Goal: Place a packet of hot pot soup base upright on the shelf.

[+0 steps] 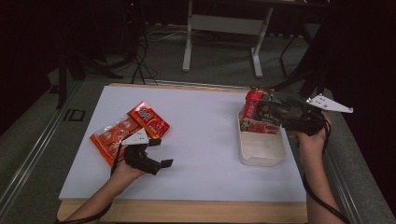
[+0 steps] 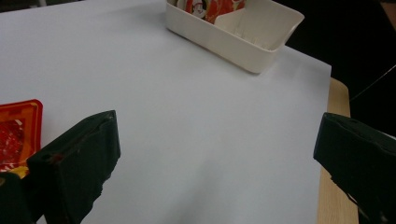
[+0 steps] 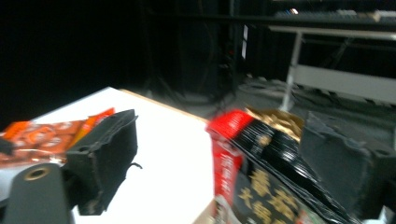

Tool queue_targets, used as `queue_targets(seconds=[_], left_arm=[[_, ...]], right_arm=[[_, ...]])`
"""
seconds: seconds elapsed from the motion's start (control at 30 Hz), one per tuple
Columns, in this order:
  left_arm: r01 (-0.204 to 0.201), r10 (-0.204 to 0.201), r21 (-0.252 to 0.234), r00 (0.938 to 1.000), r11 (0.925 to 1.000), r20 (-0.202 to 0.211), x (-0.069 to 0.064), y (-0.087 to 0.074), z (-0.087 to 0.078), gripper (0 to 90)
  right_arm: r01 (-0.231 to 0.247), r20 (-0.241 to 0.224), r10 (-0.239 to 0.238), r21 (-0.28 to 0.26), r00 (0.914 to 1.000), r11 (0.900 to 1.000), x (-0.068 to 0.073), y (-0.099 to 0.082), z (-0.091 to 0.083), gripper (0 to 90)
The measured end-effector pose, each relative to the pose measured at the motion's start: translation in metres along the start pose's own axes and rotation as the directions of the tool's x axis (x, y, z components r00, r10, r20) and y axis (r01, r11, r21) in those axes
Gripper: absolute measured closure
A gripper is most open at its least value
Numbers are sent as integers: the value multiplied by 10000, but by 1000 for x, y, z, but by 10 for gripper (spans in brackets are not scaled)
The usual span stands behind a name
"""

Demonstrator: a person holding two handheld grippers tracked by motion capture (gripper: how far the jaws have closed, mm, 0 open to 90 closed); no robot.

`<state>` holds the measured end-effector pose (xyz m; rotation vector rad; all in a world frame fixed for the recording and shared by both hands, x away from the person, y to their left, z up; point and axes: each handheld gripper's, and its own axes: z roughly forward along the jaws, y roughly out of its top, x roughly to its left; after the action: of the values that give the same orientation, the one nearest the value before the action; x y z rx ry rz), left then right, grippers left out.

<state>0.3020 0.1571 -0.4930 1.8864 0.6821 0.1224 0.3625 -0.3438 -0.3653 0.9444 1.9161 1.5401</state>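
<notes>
A white box (image 1: 261, 151) stands at the right of the white mat, with several snack packets upright at its far end: a red one (image 1: 252, 105), a black one with gold print (image 1: 268, 112) and a red-and-white one (image 1: 259, 126). My right gripper (image 1: 280, 114) hovers at these packets. In the right gripper view its jaws stand wide apart (image 3: 224, 126), and the black packet (image 3: 271, 186) sits between them close to the right jaw, not pinched. Two orange-red packets (image 1: 148, 117) (image 1: 112, 135) lie flat at the left. My left gripper (image 1: 161, 152) rests just right of them, open and empty (image 2: 219, 140).
The mat (image 1: 205, 140) lies on a wooden tabletop whose front edge (image 1: 187, 212) shows. Beyond the table are a grey floor and the white legs of a desk (image 1: 189, 42). The left gripper view shows the box (image 2: 243, 46) far ahead and a packet corner (image 2: 14, 135).
</notes>
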Motion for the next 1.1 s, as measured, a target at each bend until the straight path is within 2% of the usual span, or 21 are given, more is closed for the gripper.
queue_targets(seconds=[0.07,0.1,0.23,0.3,0.33,0.47,0.57,0.67,0.7,0.77,0.83,0.93,1.03,1.1], left_arm=[[-72,72,-2,10000,10000,9,1,2,-3,19],[-114,113,50,9999,9999,10,1,3,-5,22],[-36,36,48,9999,10000,-132,6,3,-12,50],[-3,6,66,9991,10000,-435,7,3,-16,67],[10,-3,95,9980,10000,-634,8,3,-19,85],[6,4,78,9925,10000,-1223,13,3,-30,163],[-22,20,-16,9885,10000,-1510,18,3,-40,243],[7,-7,-2,9859,10000,-1674,24,2,-51,367],[41,-29,57,9824,10000,-1870,27,1,-55,419],[146,-129,74,9802,9999,-1975,32,0,-63,490],[304,-271,115,9753,9995,-2191,39,-2,-71,549],[456,-375,250,9646,9986,-2610,48,-5,-82,629],[682,-570,278,9543,9973,-2935,58,-8,-91,685],[783,-660,256,9448,9966,-3209,64,-11,-97,714]], right_arm=[[238,-137,-239,-89,9996,9997,7,1,-3,130],[229,-370,-233,-111,9990,9997,10,1,-4,130],[222,-751,-230,-114,9969,9997,23,-3,-6,138],[112,-956,-110,15,9954,9999,30,-7,-6,160],[-12,-1258,30,144,9920,9999,34,-9,-6,161],[-73,-1840,111,213,9829,9997,51,-16,-5,158],[19,-2029,14,165,9792,9999,60,-20,-6,157],[175,-2077,-104,323,9781,9993,67,-24,-6,157],[180,-2147,-100,356,9766,9992,68,-25,-5,157],[149,-2223,-53,414,9750,9990,71,-32,-5,157],[47,-2272,69,506,9738,9987,72,-37,-5,157],[-336,-2568,517,743,9651,9967,76,-45,-4,157],[-210,-2663,454,936,9628,9954,82,-49,-3,157],[-132,-2692,381,935,9623,9955,85,-49,-3,157]])
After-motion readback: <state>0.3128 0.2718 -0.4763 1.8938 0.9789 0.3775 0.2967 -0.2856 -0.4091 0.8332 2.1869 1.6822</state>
